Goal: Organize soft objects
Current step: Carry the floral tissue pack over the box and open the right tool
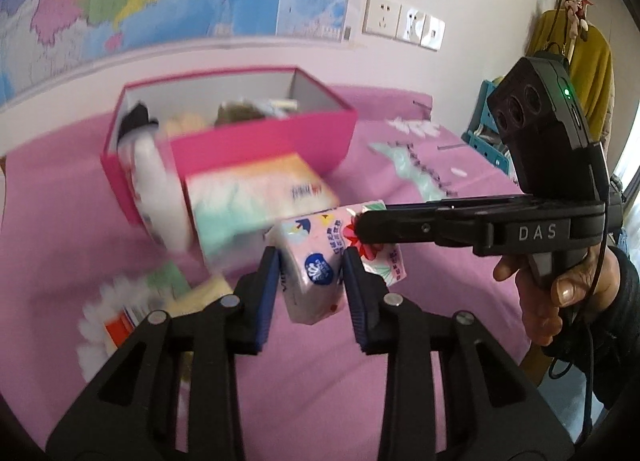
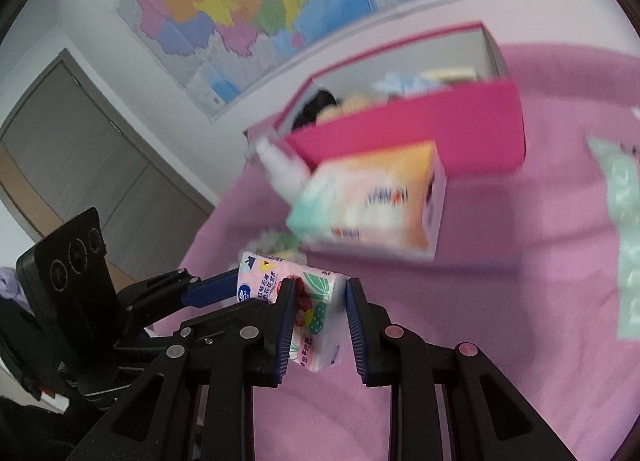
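Left claw [image 1: 309, 275]: pinching one end of the small tissue pack [image 1: 316, 273], blue pads [image 1: 267, 293] pressing on both of its sides.
Right claw [image 2: 320, 303]: pinching the other end of the same small tissue pack [image 2: 314, 313], coming in from the side, black fingers [image 1: 400, 227] reaching across it in the left wrist view.
Small tissue pack: hanging in the air between the two claws, above the pink bed cover [image 1: 440, 301], tilted, pink wrapper with flowers and a round blue mark.
Big tissue pack [image 1: 256, 205]: lying on the bed cover just in front of the pink box [image 1: 256, 149], touching or almost touching its front wall; blurred, so cannot tell which.
Pink box: standing open on the bed, holding several soft things [image 1: 236, 113]; too blurred for naming each one.
White soft item [image 1: 152, 181]: hanging over the left corner of the box and reaching down outside it.
Hand [image 1: 560, 293]: gripping the handle of the right tool.
Wall: showing a coloured map [image 2: 248, 9] behind the bed.
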